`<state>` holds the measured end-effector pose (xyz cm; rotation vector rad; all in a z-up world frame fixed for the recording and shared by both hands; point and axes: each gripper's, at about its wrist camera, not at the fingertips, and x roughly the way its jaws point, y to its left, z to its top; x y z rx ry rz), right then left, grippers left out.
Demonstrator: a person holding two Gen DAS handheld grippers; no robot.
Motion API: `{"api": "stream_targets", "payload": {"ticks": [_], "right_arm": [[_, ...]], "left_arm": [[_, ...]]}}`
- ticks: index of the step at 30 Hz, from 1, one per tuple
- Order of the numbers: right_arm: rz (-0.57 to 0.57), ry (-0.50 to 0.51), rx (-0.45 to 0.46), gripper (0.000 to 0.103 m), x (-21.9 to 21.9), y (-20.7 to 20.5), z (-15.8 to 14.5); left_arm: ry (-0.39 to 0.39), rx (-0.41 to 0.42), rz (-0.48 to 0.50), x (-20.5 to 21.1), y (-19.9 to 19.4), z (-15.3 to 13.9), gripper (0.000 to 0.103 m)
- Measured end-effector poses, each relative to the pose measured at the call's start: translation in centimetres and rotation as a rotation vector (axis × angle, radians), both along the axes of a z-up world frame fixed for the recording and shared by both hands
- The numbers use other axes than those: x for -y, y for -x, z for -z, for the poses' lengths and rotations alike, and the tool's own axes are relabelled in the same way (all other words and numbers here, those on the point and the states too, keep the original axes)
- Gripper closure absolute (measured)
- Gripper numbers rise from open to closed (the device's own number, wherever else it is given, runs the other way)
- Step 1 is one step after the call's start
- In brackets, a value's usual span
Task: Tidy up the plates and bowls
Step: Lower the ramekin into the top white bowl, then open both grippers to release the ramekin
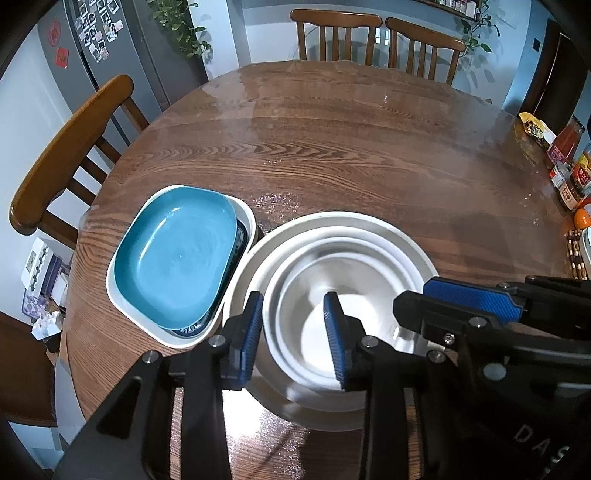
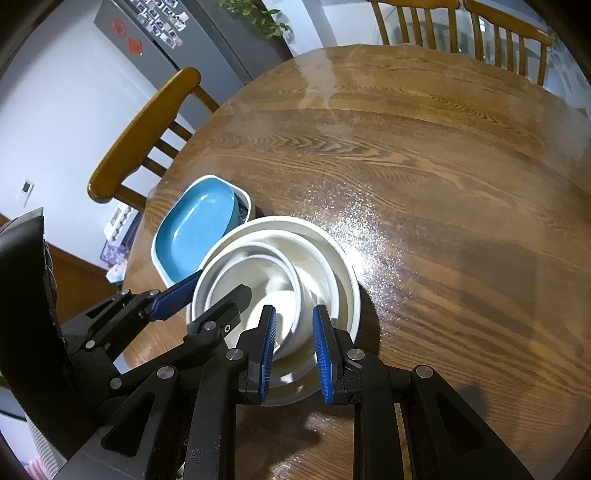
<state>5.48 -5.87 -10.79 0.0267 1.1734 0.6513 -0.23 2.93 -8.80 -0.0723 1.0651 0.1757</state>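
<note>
Several white bowls are nested on the wooden table [image 1: 332, 129]; the outer bowl [image 1: 332, 218] [image 2: 295, 221] is widest. My left gripper [image 1: 293, 336] is open and straddles the stack's near left rims, one pad outside and one inside the innermost bowl [image 1: 332, 325], neither pressing. My right gripper [image 2: 294, 347] is shut on the innermost bowl's [image 2: 275, 284] right rim, which looks slightly tilted. Beside the stack on the left, a blue plate [image 1: 173, 258] [image 2: 195, 236] lies on a patterned dish inside a white rectangular dish [image 1: 243, 210].
Wooden chairs stand at the left [image 1: 70, 147] and far side [image 1: 332, 33] of the table. Jars and packets [image 1: 569, 162] and an orange [image 1: 581, 218] crowd the right edge. A fridge [image 1: 110, 48] stands at the back left.
</note>
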Motion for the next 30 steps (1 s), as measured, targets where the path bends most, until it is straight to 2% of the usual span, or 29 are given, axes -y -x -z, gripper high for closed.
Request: {"api": "stream_targets", "payload": {"ticks": [6,11,15,16,17,18,19,20,27,29,30], "right_arm": [[0.005,-0.009,0.007,0.081,0.1,0.2,-0.4],[0.009,-0.027,0.015,0.081,0.5,0.3,-0.8],[0.014,-0.039,0.022,0.08,0.7,0.5,-1.2],[0.017,-0.04,0.023,0.076,0.8,0.5,-1.3],[0.02,-0.041,0.024,0.067,0.8,0.4,-1.4],[0.024,-0.045,0.026,0.062,0.9,0.5,-1.4],[0.027,-0.049,0.03,0.053,1.0,0.5,-1.6],[0.03,-0.053,0.034,0.05,1.0,0.4,-1.7],[0.046,-0.073,0.048,0.047,2.2,0.3,-2.4],[0.047,-0.065,0.054,0.039,2.5,0.2,-2.6],[0.05,-0.062,0.059,0.038,2.8,0.3,-2.7]], "left_arm": [[-0.006,0.012,-0.006,0.0,0.1,-0.4,0.065],[-0.003,0.023,-0.013,-0.3,0.4,-0.8,0.05],[-0.003,0.033,-0.017,-0.5,0.7,-1.3,0.05],[-0.003,0.035,-0.017,-0.5,0.7,-1.4,0.049],[-0.002,0.038,-0.018,-0.5,0.8,-1.5,0.046],[-0.003,0.043,-0.02,-0.5,0.9,-1.7,0.041],[-0.006,0.047,-0.022,-0.5,1.0,-1.8,0.031],[-0.01,0.054,-0.026,-0.5,1.1,-2.1,0.026],[-0.017,0.079,-0.047,-1.1,1.6,-3.4,0.024],[-0.017,0.083,-0.051,-1.2,1.8,-3.7,0.022],[-0.014,0.085,-0.056,-1.4,1.9,-3.8,0.02]]}}
